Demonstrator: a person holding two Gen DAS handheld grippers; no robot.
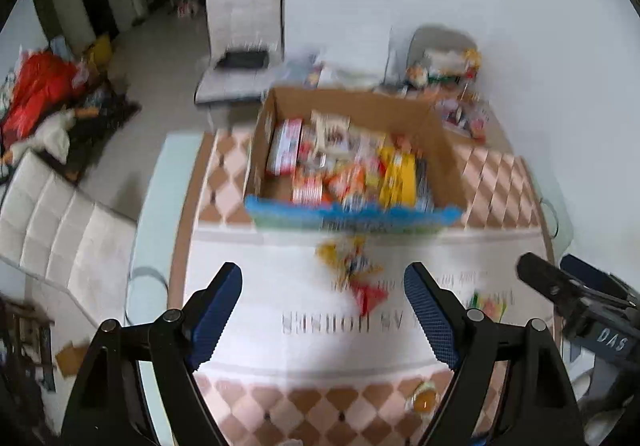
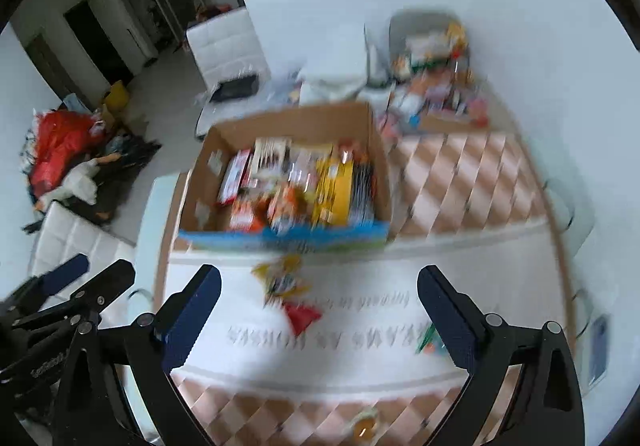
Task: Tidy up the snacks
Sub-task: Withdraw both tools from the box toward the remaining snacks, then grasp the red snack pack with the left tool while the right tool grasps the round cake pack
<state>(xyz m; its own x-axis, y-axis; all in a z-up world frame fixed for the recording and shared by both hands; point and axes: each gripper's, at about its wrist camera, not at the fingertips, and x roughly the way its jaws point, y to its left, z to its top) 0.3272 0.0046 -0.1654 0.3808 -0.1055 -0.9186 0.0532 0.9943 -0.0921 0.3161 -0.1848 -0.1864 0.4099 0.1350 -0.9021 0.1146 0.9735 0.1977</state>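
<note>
Table [image 1: 248, 286] with checkered cloth; cardboard box [image 1: 352, 117] of snacks at far side. Loose snack packets [image 1: 352, 270] lie near the box's front wall, ahead of both empty grippers, left gripper [image 1: 322, 306] and right gripper [image 2: 320, 310], both spread wide. Long axis runs roughly near-far; nearer arm unclear.

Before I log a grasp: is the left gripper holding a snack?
No: the left gripper is open, with only the tablecloth between its fingers.

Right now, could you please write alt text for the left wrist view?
An open left hand-held gripper hovers above a patterned tablecloth, facing a cardboard box full of snack packets. A yellow and red loose snack packet lies between box and gripper; the right hand-held gripper enters at right.
</note>
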